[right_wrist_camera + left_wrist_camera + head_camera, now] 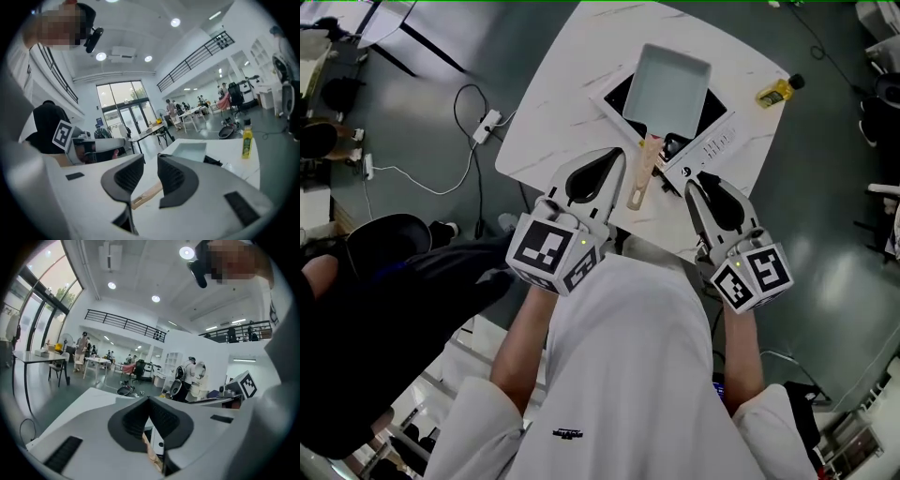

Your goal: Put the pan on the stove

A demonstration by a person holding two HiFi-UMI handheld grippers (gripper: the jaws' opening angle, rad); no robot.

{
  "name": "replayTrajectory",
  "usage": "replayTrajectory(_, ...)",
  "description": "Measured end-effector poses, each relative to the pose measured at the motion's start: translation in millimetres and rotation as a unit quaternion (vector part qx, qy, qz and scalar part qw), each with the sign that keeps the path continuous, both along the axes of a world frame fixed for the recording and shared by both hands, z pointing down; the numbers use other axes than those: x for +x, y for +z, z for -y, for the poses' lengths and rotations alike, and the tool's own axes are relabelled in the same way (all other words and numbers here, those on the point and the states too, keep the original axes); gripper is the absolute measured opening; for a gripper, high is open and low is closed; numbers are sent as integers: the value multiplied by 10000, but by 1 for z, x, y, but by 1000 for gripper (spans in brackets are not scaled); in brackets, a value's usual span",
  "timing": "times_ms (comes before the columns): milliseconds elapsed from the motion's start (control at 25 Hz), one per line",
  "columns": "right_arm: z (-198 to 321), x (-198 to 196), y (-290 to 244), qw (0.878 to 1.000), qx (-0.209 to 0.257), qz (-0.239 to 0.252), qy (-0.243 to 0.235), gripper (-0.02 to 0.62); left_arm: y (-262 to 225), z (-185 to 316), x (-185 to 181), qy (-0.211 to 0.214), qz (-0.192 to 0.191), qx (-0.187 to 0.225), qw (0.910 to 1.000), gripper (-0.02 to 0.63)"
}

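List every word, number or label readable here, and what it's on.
Nothing reads clearly.
Stove control panel: markings too small.
Oil bottle label: blurred.
Shirt print: too small.
Cubes on left gripper and right gripper: square patterns, no letters.

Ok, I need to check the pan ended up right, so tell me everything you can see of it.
The pan is rectangular, low-walled, pale grey-blue inside, and it looks empty. A light wooden handle runs from one short side toward the person. The pan sits flat on the stove, which stands on the white table. Neither the left gripper nor the right gripper holds it.
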State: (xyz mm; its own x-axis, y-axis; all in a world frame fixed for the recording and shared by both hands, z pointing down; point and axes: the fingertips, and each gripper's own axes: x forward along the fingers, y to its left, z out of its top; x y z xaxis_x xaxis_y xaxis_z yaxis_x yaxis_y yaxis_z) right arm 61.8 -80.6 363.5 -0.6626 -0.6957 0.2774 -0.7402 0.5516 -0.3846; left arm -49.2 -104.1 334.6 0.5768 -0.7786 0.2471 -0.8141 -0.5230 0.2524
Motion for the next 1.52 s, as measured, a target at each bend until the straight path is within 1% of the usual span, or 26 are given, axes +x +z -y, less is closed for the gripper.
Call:
replayTrajectory(80, -3, 5, -12, 9997, 197, -133, 45, 87, -17, -7, -3, -83, 39, 180, 9998, 0)
replayTrajectory(120, -5, 7, -17, 9995, 259, -176, 87, 61, -25, -11, -5, -131, 82, 249, 9996, 0)
replayTrajectory(160, -6, 9, -21, 9992, 301, -223, 139, 59, -30, -14, -8, -178, 129, 307, 9993, 0)
replayTrajectory(200, -8, 11, -25, 9988, 336, -283, 194, 11, -35, -18, -10, -218, 165, 350, 9990, 0)
replayTrajectory(240, -10, 13, -29, 9984, 377, -358, 233, 5, -38, -23, -11, -253, 178, 374, 9988, 0)
replayTrajectory(520, -20, 20, -53, 9945, 718, -728, 211, 5, -56, -47, -21, -474, 21, 456, 9978, 0)
replayTrajectory(680, -25, 25, -60, 9939, 778, -752, 236, 5, -55, -55, -23, -478, 15, 387, 9981, 0)
replayTrajectory(760, -27, 26, -56, 9942, 717, -757, 248, 5, -52, -56, -22, -460, 29, 379, 9982, 0)
replayTrajectory(840, -28, 26, -52, 9956, 564, -690, 279, 5, -46, -55, -21, -492, -57, 292, 9983, 0)
replayTrajectory(920, -29, 24, -51, 9962, 480, -666, 297, 5, -39, -55, -22, -548, -164, 108, 9983, 0)
replayTrajectory(1000, -28, 22, -53, 9960, 491, -697, 286, 5, -36, -53, -21, -548, -272, -32, 9981, 0)
replayTrajectory(1120, -27, 22, -55, 9957, 514, -728, 240, 5, -37, -53, -16, -506, -351, -65, 9981, 0)
replayTrajectory(1200, -27, 23, -53, 9953, 523, -786, 206, 5, -35, -53, -14, -536, -347, -74, 9979, 0)
replayTrajectory(1360, -27, 25, -49, 9926, 549, -1073, 144, 5, -35, -53, -12, -593, -484, -174, 9969, 0)
replayTrajectory(1520, -24, 28, -49, 9922, 522, -1127, 133, 5, -33, -53, -10, -560, -460, -218, 9971, 0)
